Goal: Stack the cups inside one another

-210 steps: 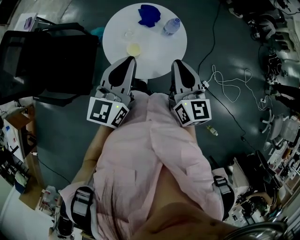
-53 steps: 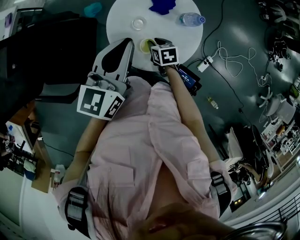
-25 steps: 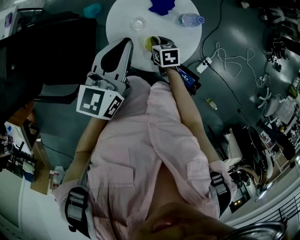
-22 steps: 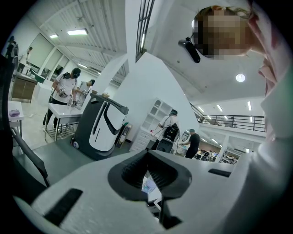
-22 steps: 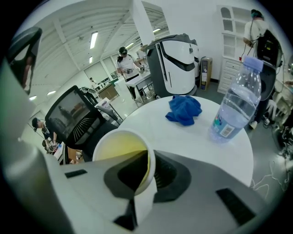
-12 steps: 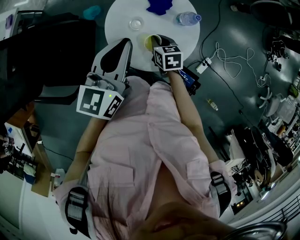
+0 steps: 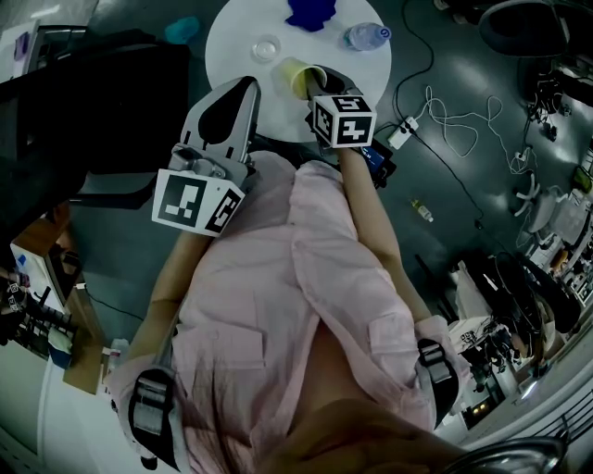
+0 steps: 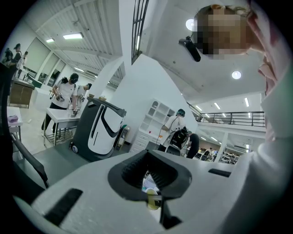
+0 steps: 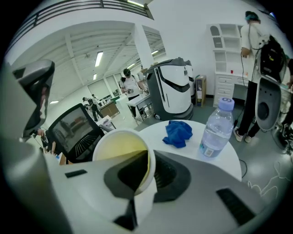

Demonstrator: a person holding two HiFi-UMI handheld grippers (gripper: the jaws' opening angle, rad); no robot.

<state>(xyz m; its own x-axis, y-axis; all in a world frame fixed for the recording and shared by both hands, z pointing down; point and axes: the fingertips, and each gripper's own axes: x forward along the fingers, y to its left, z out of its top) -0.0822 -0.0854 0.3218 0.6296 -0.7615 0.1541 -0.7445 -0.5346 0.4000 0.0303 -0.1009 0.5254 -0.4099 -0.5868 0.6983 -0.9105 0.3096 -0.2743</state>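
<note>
A yellow cup (image 7: 295, 76) hangs tilted above the near edge of the round white table (image 7: 232, 37). My right gripper (image 7: 313, 81) is shut on it. In the right gripper view the jaws pinch the yellow cup (image 9: 120, 151) by its wall and rim, with its mouth turned towards the camera. A clear cup (image 7: 266, 46) stands on the table a little beyond it, to the left. My left gripper (image 7: 248, 88) hovers at the table's near edge, left of the yellow cup. Its jaws (image 8: 153, 201) look shut with nothing in them.
A blue cloth (image 7: 311, 13) and a lying water bottle (image 7: 363, 37) are at the table's far side. In the right gripper view the cloth (image 9: 178, 132) is left of the bottle (image 9: 215, 130). A black chair (image 7: 93, 102) stands left of the table. Cables (image 7: 445, 130) lie on the floor at right.
My right gripper has risen with the yellow cup, which now hangs tilted off the table. The left gripper has stayed where it was.
</note>
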